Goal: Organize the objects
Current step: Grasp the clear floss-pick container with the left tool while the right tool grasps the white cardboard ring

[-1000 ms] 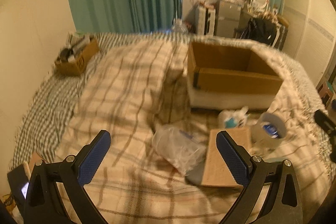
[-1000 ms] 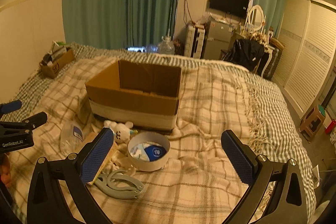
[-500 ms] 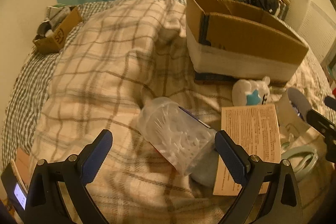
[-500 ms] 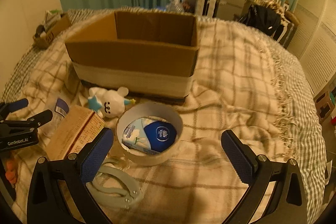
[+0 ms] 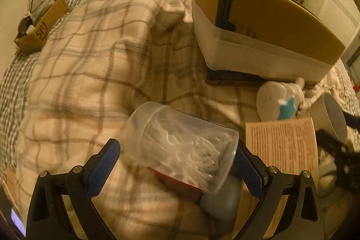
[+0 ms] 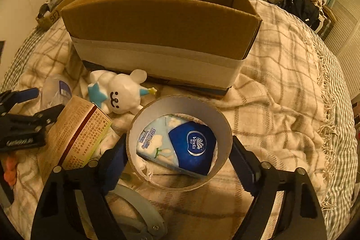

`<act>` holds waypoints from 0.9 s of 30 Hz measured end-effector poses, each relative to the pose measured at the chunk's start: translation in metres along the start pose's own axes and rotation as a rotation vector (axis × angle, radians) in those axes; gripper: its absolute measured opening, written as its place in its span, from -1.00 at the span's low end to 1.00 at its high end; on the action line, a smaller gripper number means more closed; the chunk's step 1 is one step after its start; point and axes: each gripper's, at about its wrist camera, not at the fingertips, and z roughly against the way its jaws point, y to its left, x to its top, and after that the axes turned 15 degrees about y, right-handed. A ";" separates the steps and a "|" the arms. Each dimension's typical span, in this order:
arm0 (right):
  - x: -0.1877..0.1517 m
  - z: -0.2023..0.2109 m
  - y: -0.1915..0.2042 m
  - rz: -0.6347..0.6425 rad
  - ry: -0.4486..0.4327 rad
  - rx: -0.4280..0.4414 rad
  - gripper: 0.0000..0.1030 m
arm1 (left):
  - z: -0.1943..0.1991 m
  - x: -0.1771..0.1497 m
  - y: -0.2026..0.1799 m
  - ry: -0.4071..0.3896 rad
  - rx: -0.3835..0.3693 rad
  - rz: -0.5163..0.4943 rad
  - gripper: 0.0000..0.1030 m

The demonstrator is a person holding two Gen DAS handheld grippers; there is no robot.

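Grasp step: left gripper (image 5: 175, 169) fingers spread around clear jar (image 5: 180, 150), right gripper (image 6: 177, 161) fingers spread around tape roll (image 6: 180, 141), cardboard box (image 6: 162, 21) at 12 o'clock; next, clench and lift.

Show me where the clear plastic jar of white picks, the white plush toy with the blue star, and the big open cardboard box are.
clear plastic jar of white picks (image 5: 180, 145), left wrist view, its side wall
white plush toy with the blue star (image 6: 119, 93), right wrist view, its face
big open cardboard box (image 6: 157, 24), right wrist view, its front wall
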 end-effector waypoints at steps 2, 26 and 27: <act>0.000 -0.001 0.000 -0.001 0.001 0.001 0.64 | -0.006 0.007 0.003 0.001 -0.023 0.008 0.97; -0.028 0.096 -0.002 -0.033 -0.201 0.009 0.62 | 0.099 -0.019 0.001 -0.226 -0.016 0.008 0.86; -0.030 0.106 -0.002 -0.033 -0.217 0.014 0.62 | 0.108 -0.020 -0.001 -0.246 -0.018 0.004 0.86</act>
